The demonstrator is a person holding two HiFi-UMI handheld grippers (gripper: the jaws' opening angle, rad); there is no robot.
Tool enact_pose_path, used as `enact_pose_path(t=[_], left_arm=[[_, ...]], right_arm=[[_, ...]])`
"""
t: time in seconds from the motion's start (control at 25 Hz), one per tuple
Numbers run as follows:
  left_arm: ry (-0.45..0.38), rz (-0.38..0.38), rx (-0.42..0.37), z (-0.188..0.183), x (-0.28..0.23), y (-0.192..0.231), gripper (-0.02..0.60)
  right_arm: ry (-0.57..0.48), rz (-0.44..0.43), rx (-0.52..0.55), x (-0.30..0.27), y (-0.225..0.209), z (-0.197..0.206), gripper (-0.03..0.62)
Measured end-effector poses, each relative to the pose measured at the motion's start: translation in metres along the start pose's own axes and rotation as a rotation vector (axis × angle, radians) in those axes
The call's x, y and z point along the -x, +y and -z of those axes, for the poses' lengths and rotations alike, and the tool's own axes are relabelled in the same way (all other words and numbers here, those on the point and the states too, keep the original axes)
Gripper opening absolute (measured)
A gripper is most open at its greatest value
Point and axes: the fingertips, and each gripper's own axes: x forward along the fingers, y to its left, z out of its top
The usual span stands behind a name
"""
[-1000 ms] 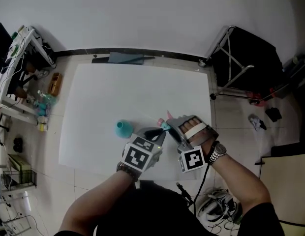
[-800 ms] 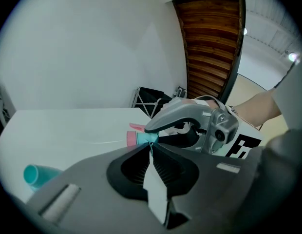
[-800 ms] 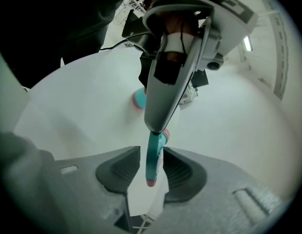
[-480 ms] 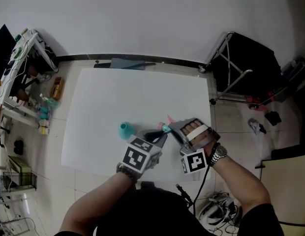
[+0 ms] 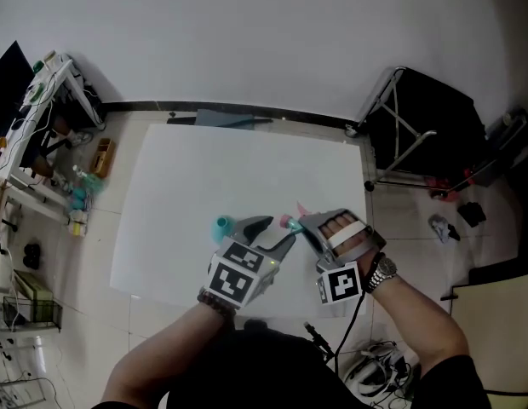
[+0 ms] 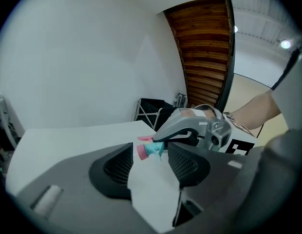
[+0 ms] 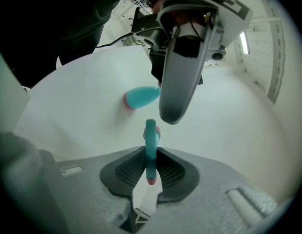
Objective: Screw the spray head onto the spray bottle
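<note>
Currently the step in hand looks like a hand-over: the right gripper [image 7: 150, 161] has just closed its jaws and pinches the small teal plastic spray head with pink tips [image 7: 150, 139] by its flat sides, holding it up off the white bench [image 5: 204, 160]. The left gripper [image 6: 151, 162] has just been opening its jaws; they stand spread with nothing pressed between them, and the spray head only shows in the gap ahead, carried by the right gripper. The teal plastic spray bottle [image 7: 141, 96] lies loose on its side on the bench, just beside the left gripper's tip in the head view; whether that tip touches it I cannot tell. Head and bottle are apart, so by my reading the screwing has not begun. The next move probably calls for the left gripper to go down to the bottle, grip its body and turn the neck toward the right gripper, so the head's collar can be set square on the neck before any turning; a slanted start would likely cross the thread
</note>
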Motion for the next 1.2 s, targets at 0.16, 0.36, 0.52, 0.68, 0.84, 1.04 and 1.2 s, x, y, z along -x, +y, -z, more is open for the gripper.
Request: enact_pose_path(t=[0.16, 0.36, 0.52, 0.68, 0.84, 1.04, 1.2], left_arm=[[-0.039, -0.015, -0.032, -0.009, 0.019, 0.005, 0.266], [-0.061, -0.083, -0.112, -0.004, 0.046, 0.024, 0.293], [-0.063, -0.176, -0.177, 0.008, 0.065, 0.047, 0.313], [-0.034, -0.257, -0.203, 0.027, 0.075, 0.072, 0.353], [0.03, -0.284, -0.199, 0.052, 0.075, 0.097, 0.395], [0.12, -0.244, -0.215, 0.088, 0.064, 0.109, 0.433], [0.178, -0.21, -0.256, 0.106, 0.05, 0.114, 0.454]], right_arm=[[0.018, 0.009, 0.005, 0.004, -0.007, 0.002, 0.055], [0.019, 0.021, -0.056, 0.013, -0.021, 0.0, 0.055], [0.005, 0.009, -0.14, 0.025, -0.039, -0.004, 0.054], [-0.023, -0.046, -0.219, 0.034, -0.052, -0.013, 0.055], [-0.041, -0.14, -0.299, 0.04, -0.061, -0.026, 0.055], [-0.05, -0.26, -0.375, 0.051, -0.06, -0.042, 0.054], [-0.04, -0.368, -0.418, 0.063, -0.062, -0.053, 0.054]])
